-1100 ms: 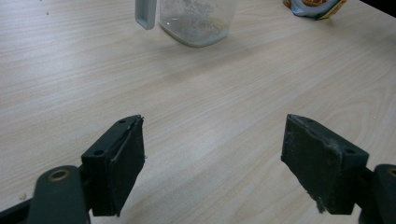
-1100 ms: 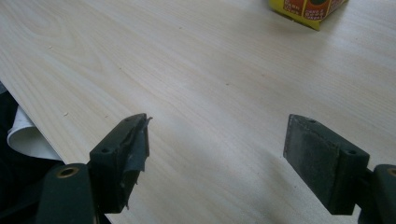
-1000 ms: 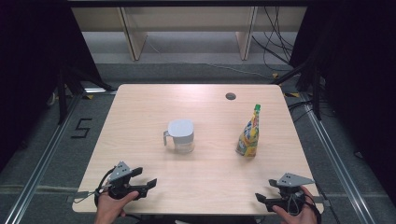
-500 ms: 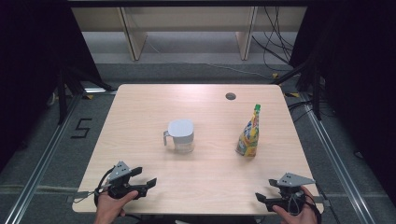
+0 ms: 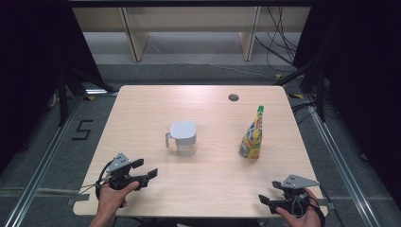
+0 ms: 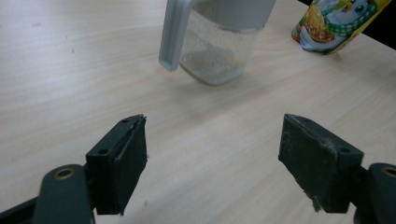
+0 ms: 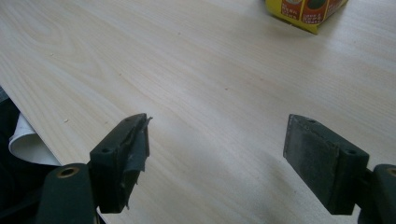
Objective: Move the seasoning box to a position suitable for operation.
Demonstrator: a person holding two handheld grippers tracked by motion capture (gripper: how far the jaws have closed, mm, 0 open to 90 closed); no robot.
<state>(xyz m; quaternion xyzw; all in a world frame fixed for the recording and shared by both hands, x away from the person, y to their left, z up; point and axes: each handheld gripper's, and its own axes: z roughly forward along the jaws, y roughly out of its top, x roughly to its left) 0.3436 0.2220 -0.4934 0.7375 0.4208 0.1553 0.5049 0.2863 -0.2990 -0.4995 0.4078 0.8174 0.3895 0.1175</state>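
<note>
High view showed the clear pitcher [image 5: 182, 137] with its grey lid standing upright at the centre of the frame on the wooden table [image 5: 142, 109], handle turned toward the left. To its right, well apart, the yellow spouted pouch [image 5: 251, 136] stood upright with its green cap at the top. A small round hole [image 5: 233, 98] sat in the tabletop in the upper right of the board. My left gripper [image 5: 145, 169] rested at the lower left of the frame, jaws spread wide and holding nothing. In the left gripper view the pitcher [image 6: 219, 39] filled the upper middle and the pouch [image 6: 338, 23] the upper right corner. My right gripper [image 5: 263, 200] lay at the lower right edge of the table, jaws likewise wide apart and empty; in the right gripper view the pouch's base [image 7: 303, 13] showed at the top right.
</note>
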